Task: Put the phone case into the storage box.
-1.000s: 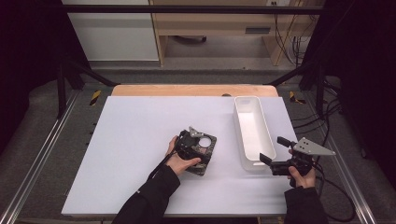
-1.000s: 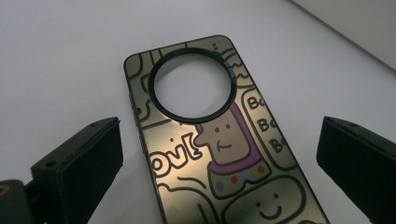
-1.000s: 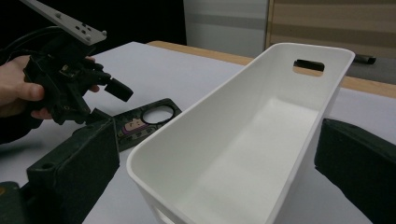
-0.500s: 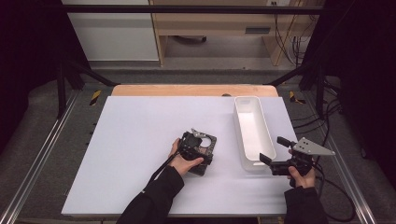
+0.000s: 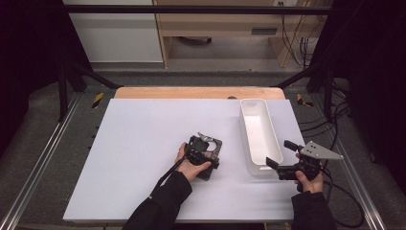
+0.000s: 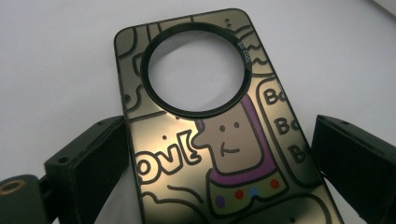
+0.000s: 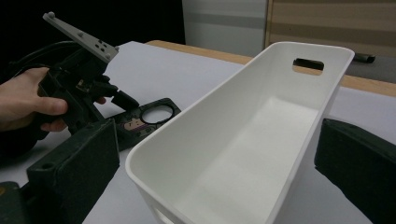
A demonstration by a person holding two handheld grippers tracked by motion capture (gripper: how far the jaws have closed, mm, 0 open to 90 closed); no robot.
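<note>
A dark phone case (image 6: 219, 154) with a cartoon print and a round camera hole lies flat on the white table (image 5: 134, 143). My left gripper (image 6: 219, 170) is open right over it, one black jaw on each long side of the case, close to its edges. From above, the left gripper (image 5: 203, 155) covers most of the case (image 5: 215, 146). My right gripper (image 5: 281, 154) is open at the near end of a white bin (image 5: 249, 139), with nothing between its jaws. In the right gripper view (image 7: 219, 172) the bin (image 7: 224, 107) is empty and the case (image 7: 147, 116) lies beyond.
The bin runs lengthwise along the table's right side, with a handle slot (image 7: 308, 64) in its far end. A wooden strip (image 5: 196, 92) borders the table's far edge. Cables (image 5: 335, 191) trail at the right. Bare tabletop spreads to the left and far side.
The left hand and its gripper have edged slightly to the right over the case. The right gripper has stayed in place.
</note>
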